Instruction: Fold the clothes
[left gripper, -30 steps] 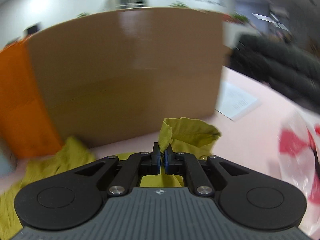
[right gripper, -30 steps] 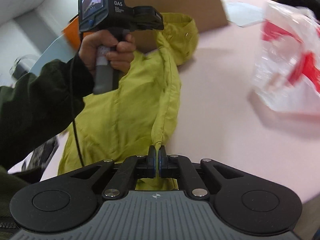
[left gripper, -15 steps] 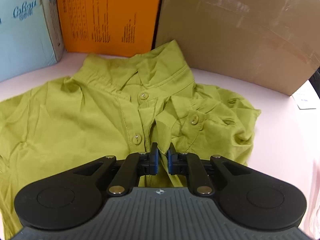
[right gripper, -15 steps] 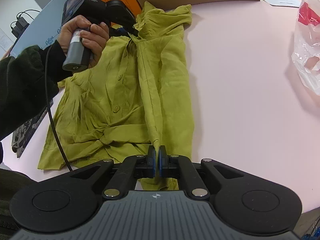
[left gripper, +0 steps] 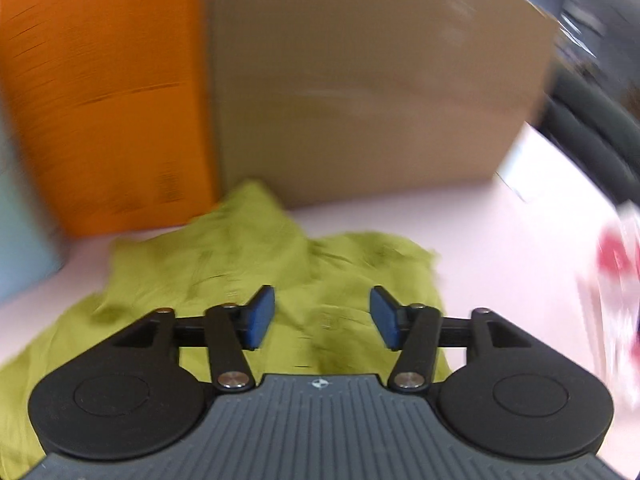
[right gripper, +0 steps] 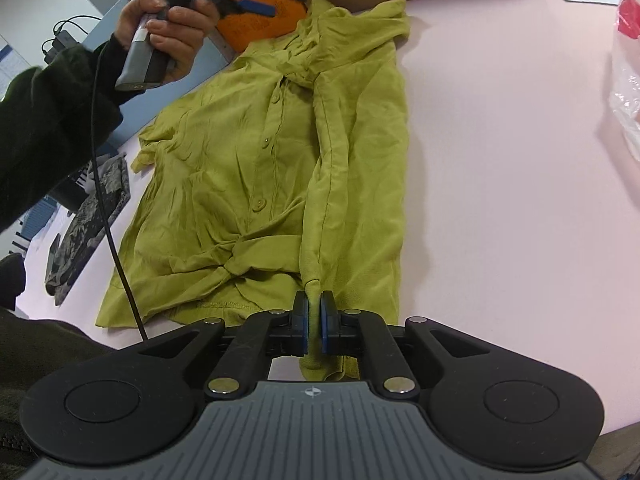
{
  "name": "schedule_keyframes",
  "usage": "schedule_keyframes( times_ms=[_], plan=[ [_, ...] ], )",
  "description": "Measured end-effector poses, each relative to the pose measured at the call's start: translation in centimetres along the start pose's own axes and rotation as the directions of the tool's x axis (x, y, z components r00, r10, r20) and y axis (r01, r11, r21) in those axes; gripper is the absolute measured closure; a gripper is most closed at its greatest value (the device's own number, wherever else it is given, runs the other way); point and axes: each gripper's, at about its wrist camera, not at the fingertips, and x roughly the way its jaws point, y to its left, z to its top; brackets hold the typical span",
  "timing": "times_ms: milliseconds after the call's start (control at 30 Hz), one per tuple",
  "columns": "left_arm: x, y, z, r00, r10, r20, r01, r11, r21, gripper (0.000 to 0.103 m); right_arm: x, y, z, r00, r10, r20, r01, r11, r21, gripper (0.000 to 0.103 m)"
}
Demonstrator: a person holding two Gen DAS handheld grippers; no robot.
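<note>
A yellow-green button shirt [right gripper: 280, 168] lies front up on the pink table [right gripper: 500, 160], its right side folded over toward the buttons. My right gripper [right gripper: 315, 312] pinches the hem end of that fold; its jaws are opening, with the cloth still between the pads. In the left wrist view, my left gripper [left gripper: 322, 304] hovers over the shirt's collar end [left gripper: 240, 264]. Its jaws are opening and hold nothing. In the right wrist view, a person's hand [right gripper: 172, 28] holds the left gripper above the collar.
A brown cardboard box [left gripper: 360, 100], an orange box [left gripper: 108, 100] and a pale blue box [left gripper: 20, 232] stand behind the collar. A red and white plastic bag [right gripper: 628, 80] lies at the right. Camouflage cloth [right gripper: 88, 216] hangs off the table's left edge.
My left gripper has let go of the shirt near the collar, opened wide and swung away. The raised fold has sunk onto the shirt. My right gripper has held its place.
</note>
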Motion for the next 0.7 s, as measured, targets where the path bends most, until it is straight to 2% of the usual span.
schedule_keyframes(
  times_ms=[100, 133, 167, 200, 233, 333, 433, 467, 533, 600, 667, 700],
  plan=[
    [2.3, -1.7, -0.1, 0.998, 0.045, -0.041, -0.042, 0.996, 0.082, 0.054, 0.0, -0.6, -0.2, 1.0, 0.005, -0.004, -0.005, 1.0, 0.017, 0.094],
    [3.0, -2.0, -0.1, 0.996, 0.07, -0.058, -0.065, 0.994, 0.09, 0.061, 0.0, -0.7, -0.2, 1.0, 0.006, -0.005, -0.006, 1.0, 0.024, 0.094],
    [3.8, -2.3, -0.1, 0.992, 0.098, -0.075, -0.09, 0.991, 0.097, 0.085, 0.0, -0.8, -0.2, 1.0, 0.008, -0.007, -0.007, 1.0, 0.03, 0.094],
    [4.6, -2.7, -0.2, 0.986, 0.143, -0.09, -0.133, 0.985, 0.108, 0.099, 0.1, -0.9, -0.2, 1.0, 0.009, -0.009, -0.009, 0.999, 0.035, 0.094],
    [5.1, -2.9, -0.4, 0.977, 0.192, -0.092, -0.181, 0.976, 0.119, 0.103, 0.1, -1.0, -0.1, 1.0, 0.014, -0.011, -0.013, 0.999, 0.04, 0.093],
    [5.2, -2.4, -0.7, 0.963, 0.262, -0.07, -0.255, 0.962, 0.096, 0.103, 0.3, -1.1, 0.0, 1.0, 0.02, -0.021, -0.019, 0.999, 0.043, 0.093],
    [5.1, -0.1, -1.0, 0.941, 0.325, -0.09, -0.322, 0.946, 0.044, 0.103, 0.3, -1.2, 0.1, 0.999, 0.035, -0.018, -0.035, 0.999, 0.037, 0.091],
    [4.9, 1.1, -1.1, 0.95, 0.296, -0.101, -0.297, 0.955, 0.0, 0.103, 0.3, -1.3, 0.1, 0.999, 0.048, -0.016, -0.048, 0.998, 0.039, 0.086],
    [4.1, 3.1, -1.1, 0.975, 0.191, -0.114, -0.201, 0.976, -0.086, 0.101, 0.4, -1.4, 0.0, 0.997, 0.075, -0.019, -0.074, 0.996, 0.045, 0.068],
    [3.3, 3.7, -0.9, 0.991, 0.087, -0.097, -0.098, 0.988, -0.116, 0.085, 0.4, -1.2, 0.1, 0.995, 0.093, -0.021, -0.093, 0.995, 0.038, 0.062],
    [2.5, 3.0, -0.5, 0.998, -0.001, -0.058, -0.004, 0.996, -0.086, 0.051, 0.5, -1.1, 0.3, 0.994, 0.103, -0.028, -0.102, 0.994, 0.03, 0.062],
    [2.3, 2.4, -0.4, 0.998, -0.038, -0.042, 0.035, 0.997, -0.062, 0.045, 0.6, -1.2, 0.4, 0.994, 0.108, -0.031, -0.107, 0.994, 0.032, 0.062]
  ],
)
